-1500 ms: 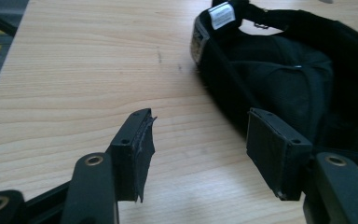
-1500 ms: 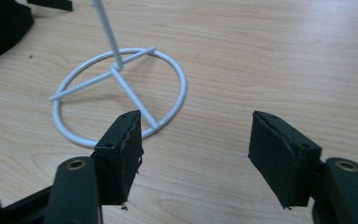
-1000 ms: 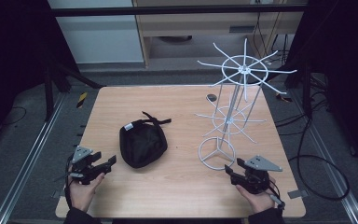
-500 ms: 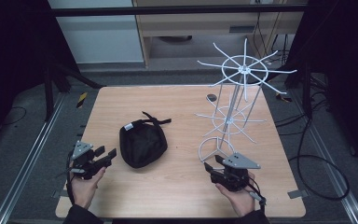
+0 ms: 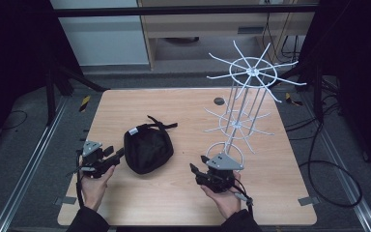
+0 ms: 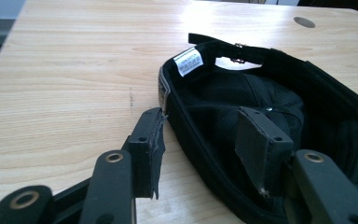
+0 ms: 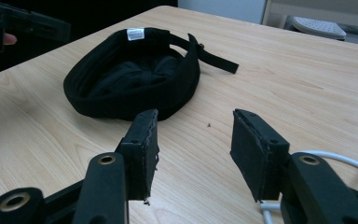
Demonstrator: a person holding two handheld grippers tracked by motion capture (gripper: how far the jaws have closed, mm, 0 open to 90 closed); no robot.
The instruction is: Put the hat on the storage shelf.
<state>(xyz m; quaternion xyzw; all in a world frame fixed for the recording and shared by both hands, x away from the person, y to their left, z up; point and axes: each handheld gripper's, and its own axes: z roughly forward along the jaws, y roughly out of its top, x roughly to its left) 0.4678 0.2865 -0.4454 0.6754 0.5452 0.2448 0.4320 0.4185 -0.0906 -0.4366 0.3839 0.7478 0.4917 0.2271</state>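
A person stands at the near edge of a pale wooden table [image 5: 174, 208], a gripper in each hand. At the near left, the left gripper [image 5: 117, 155] sits low over the tabletop with its jaws spread wide and holding nothing; in the left gripper view one jaw hangs over bare wood and the other over the hollow of the cap, so the near rim of the cap lies between them, though I cannot tell whether either jaw touches it.

Just right of that gripper lies a black cap [image 5: 147, 150], upside down with its opening facing up. A small white label [image 6: 188, 61] is sewn inside its band, and a black strap [image 5: 163, 123] trails off its far side onto the wood.

Farther right, at the near middle of the table, the right gripper [image 5: 193, 170] points left toward the cap, a little apart from it. Its jaws are also spread and empty, over bare wood.

Just beyond and right of that gripper stands a tall white wire rack [image 5: 244, 96], with spokes fanning out at two levels and a ring base touching the table.

A small dark round disc [image 5: 219, 101] sits on the wood at the far side.
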